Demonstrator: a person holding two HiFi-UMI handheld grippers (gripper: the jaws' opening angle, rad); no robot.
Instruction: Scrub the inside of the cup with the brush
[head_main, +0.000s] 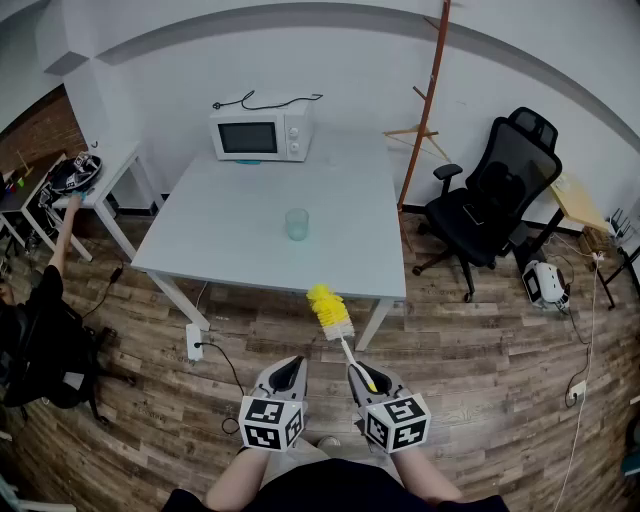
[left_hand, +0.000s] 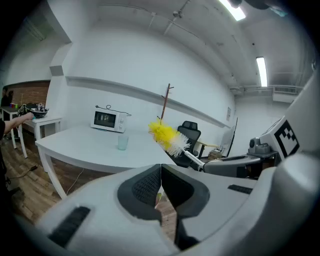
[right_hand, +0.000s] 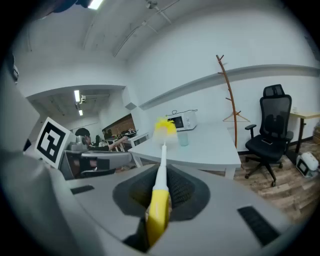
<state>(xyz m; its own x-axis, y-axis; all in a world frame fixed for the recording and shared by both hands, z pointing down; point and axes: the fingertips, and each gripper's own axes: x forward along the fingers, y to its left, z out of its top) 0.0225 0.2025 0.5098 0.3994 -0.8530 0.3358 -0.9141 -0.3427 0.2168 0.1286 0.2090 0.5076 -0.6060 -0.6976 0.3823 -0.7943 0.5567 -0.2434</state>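
Observation:
A clear greenish cup (head_main: 297, 224) stands upright near the middle of the white table (head_main: 230, 250). It also shows far off in the left gripper view (left_hand: 123, 143) and the right gripper view (right_hand: 183, 139). My right gripper (head_main: 364, 377) is shut on the yellow handle of a brush (head_main: 330, 312). The brush's yellow and white bristle head points forward over the table's near edge, well short of the cup. In the right gripper view the handle (right_hand: 159, 210) lies between the jaws. My left gripper (head_main: 288, 375) hangs beside it, shut and empty (left_hand: 161, 186).
A white microwave (head_main: 262, 133) sits at the table's far edge. A black office chair (head_main: 495, 195) and a wooden coat stand (head_main: 425, 110) are to the right. A person (head_main: 45, 310) reaches towards a side table (head_main: 95, 185) at the left. A power strip (head_main: 194, 343) lies on the wooden floor.

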